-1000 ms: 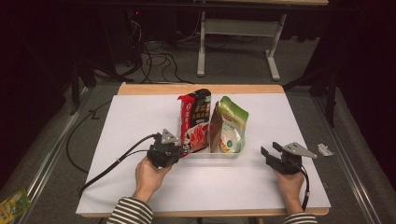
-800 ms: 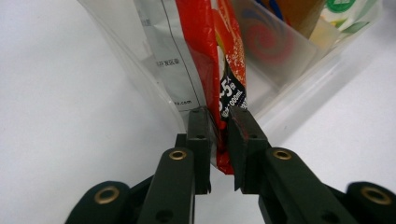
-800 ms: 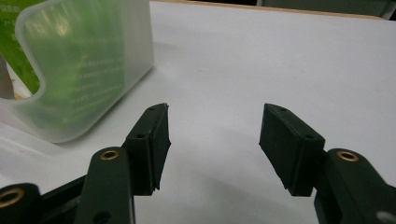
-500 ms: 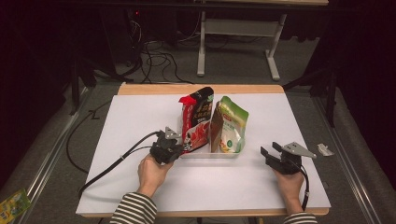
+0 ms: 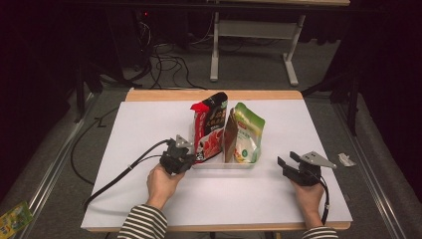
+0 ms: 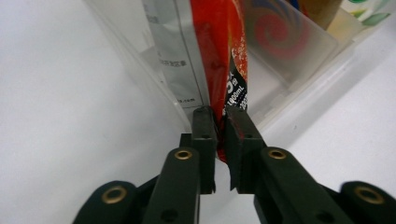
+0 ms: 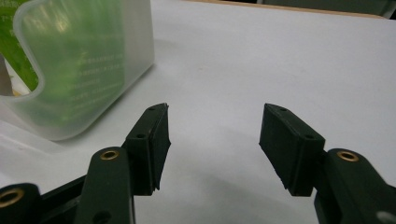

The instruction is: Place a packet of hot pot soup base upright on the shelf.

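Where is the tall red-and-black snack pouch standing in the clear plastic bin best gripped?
By the flat side seam of the red-and-black snack pouch, from the left end of the clear plastic bin. The seam is thin and juts past the bin's edge; the left gripper pinches it there.

Red and black plastic snack pouch [image 6: 223, 56], pinched at its edge between the left gripper [image 6: 219, 122] jaws: white print "1000mL" just above the right-hand jaw; ".com" on silver back panel, left of jaws. Remaining print illegible.
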